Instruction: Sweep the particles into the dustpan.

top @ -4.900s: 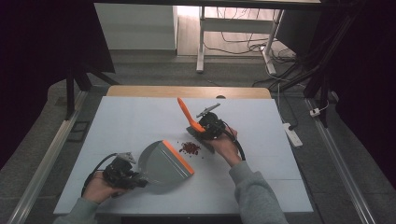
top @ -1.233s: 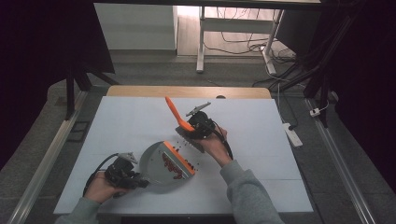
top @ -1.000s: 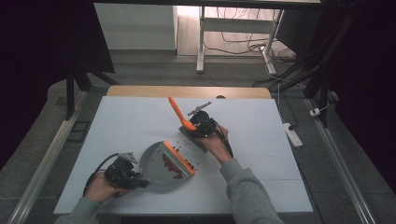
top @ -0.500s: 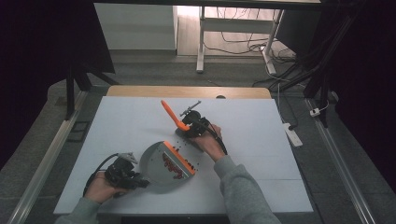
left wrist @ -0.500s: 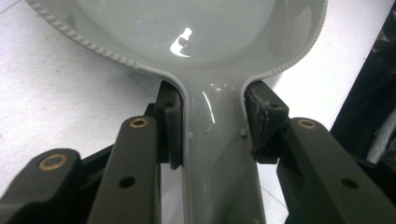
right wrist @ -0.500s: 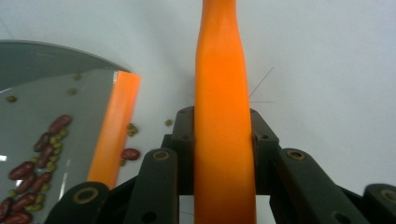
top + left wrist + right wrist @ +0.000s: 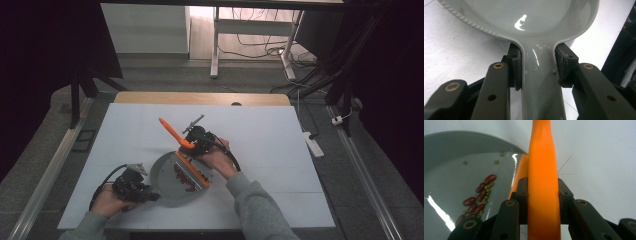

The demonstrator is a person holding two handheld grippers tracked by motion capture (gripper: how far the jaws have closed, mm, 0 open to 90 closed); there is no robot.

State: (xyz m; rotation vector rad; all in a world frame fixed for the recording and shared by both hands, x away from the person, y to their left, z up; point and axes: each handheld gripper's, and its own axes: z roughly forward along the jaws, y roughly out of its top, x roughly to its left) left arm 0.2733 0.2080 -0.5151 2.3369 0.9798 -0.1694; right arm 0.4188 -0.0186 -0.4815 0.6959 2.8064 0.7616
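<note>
Sweeping, apparently complete: beans [image 7: 184,176] lie inside grey dustpan [image 7: 167,192]; left hand-held gripper [image 7: 131,184] pinches its handle, right hand-held gripper [image 7: 199,142] pinches orange brush [image 7: 172,131] beside its rim; emptying presumably remains.

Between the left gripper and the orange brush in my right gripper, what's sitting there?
In the high view, the grey dustpan, red beans inside, lies between the left gripper and the orange-handled brush in the right gripper.

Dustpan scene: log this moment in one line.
left gripper: shut on dustpan handle | right gripper: shut on orange brush handle | beans: in dustpan
</note>
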